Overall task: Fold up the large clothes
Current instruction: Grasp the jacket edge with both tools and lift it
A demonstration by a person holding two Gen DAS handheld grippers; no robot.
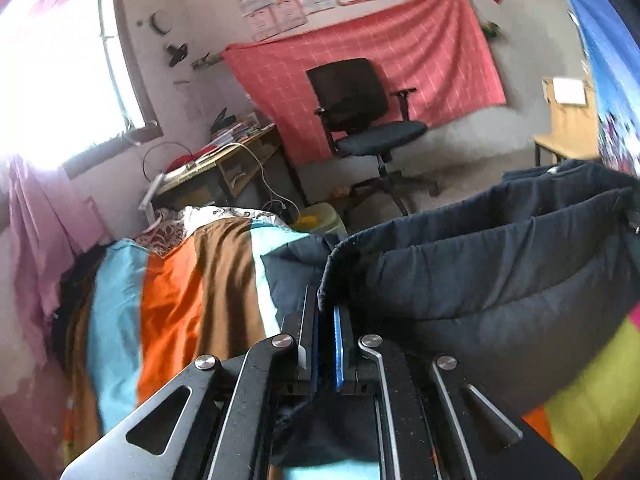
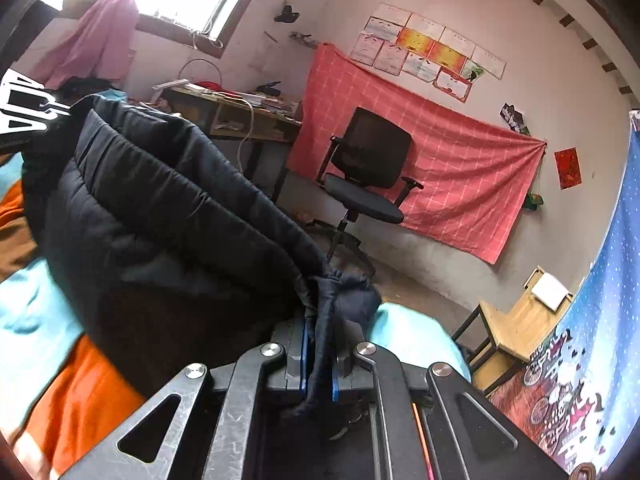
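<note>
Two grippers share one dark quilted jacket [image 1: 480, 264], lifted above a striped bedspread [image 1: 172, 304].

From the left wrist, the left gripper [image 1: 326, 344] is clenched on the jacket's hem edge, blue pads pinching a thin fold, while the padded body sags to the right and away toward the other hand. The bedspread lies bare to the left; a desk [image 1: 224, 168] stands at the far end of the bed and an office chair [image 1: 360, 120] farther off.

From the right wrist, the right gripper [image 2: 318, 364] is grasping a bunched corner of the jacket [image 2: 160, 216], which billows left toward the left tool.

My judgement: this is the carry-over of a fold. Next, both edges need lowering together onto the cloth, kept taut. The bed's right edge [image 2: 432, 336] is close, so drift left.
</note>
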